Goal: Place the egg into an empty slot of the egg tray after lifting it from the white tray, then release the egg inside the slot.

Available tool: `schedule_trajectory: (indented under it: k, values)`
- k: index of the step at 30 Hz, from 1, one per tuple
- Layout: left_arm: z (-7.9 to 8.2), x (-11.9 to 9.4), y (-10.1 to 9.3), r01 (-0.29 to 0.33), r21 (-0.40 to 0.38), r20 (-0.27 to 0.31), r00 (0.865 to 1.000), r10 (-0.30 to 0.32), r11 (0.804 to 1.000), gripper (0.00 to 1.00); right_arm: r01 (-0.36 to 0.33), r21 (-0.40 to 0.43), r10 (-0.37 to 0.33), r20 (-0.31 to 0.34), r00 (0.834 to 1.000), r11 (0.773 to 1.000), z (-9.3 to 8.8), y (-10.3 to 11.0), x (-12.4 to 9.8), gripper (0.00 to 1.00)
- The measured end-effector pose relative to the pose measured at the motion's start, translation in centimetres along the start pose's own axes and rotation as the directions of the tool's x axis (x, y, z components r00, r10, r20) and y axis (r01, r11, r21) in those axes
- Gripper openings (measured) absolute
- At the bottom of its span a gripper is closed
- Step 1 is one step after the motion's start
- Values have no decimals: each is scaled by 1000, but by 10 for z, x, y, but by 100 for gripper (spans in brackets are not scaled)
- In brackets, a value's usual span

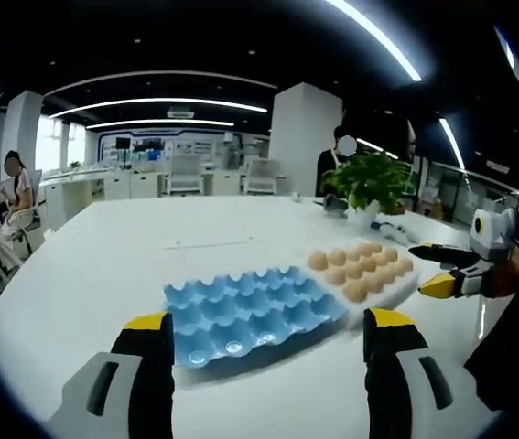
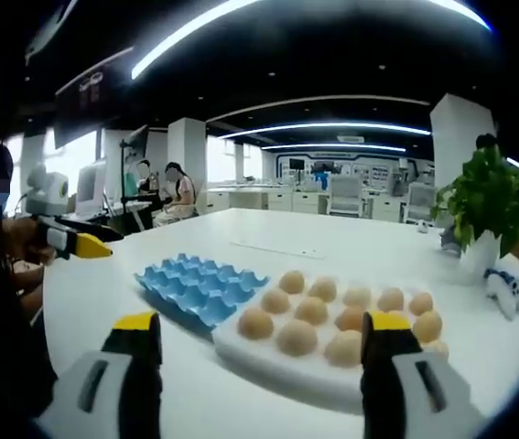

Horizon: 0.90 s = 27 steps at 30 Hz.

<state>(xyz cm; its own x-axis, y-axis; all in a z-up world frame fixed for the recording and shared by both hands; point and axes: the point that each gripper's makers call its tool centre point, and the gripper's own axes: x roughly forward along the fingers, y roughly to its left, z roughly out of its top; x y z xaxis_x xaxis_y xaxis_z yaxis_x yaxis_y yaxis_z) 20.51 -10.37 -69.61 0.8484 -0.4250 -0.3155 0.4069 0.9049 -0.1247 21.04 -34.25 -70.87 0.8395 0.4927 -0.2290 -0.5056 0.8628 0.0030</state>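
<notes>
On a wide white table [image 1: 103, 274] a blue egg tray [image 1: 250, 311] lies with its slots bare, and just beside it, touching or nearly so along one edge, sits a white tray [image 2: 268, 361] filled with brown eggs [image 2: 297, 337] in rows. In the left gripper view the left gripper [image 1: 264, 343] hangs above the near edge of the table with its yellow-tipped jaws wide apart and nothing between them, the egg tray straight ahead. The right gripper [image 1: 442, 272] comes in from the right of that view, near the far end of the white tray; its jaws look parted, though it is small and partly cut off there. In the right gripper view the right gripper's jaws stand apart and hold nothing, with the white tray just ahead of them and the eggs all resting in it. A potted plant [image 2: 486, 206] stands farther back on the table, and people sit at desks in the office beyond.
</notes>
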Motion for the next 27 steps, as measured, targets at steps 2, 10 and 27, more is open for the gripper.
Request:
schedule_trajectory:
  k: [2,10,27]
  values:
    - [-1,0,0,2,1,-2,1000,-2,1000,85,1,3,-1,-3,1000,1000,-1,0,0,93]
    - [-1,0,0,5,-1,-2,1000,-5,1000,85,-3,2,3,-10,1000,1000,-3,1,1,92]
    - [0,-1,-1,5,7,4,1000,-5,1000,83,-8,7,9,-15,1000,1000,-6,2,0,92]
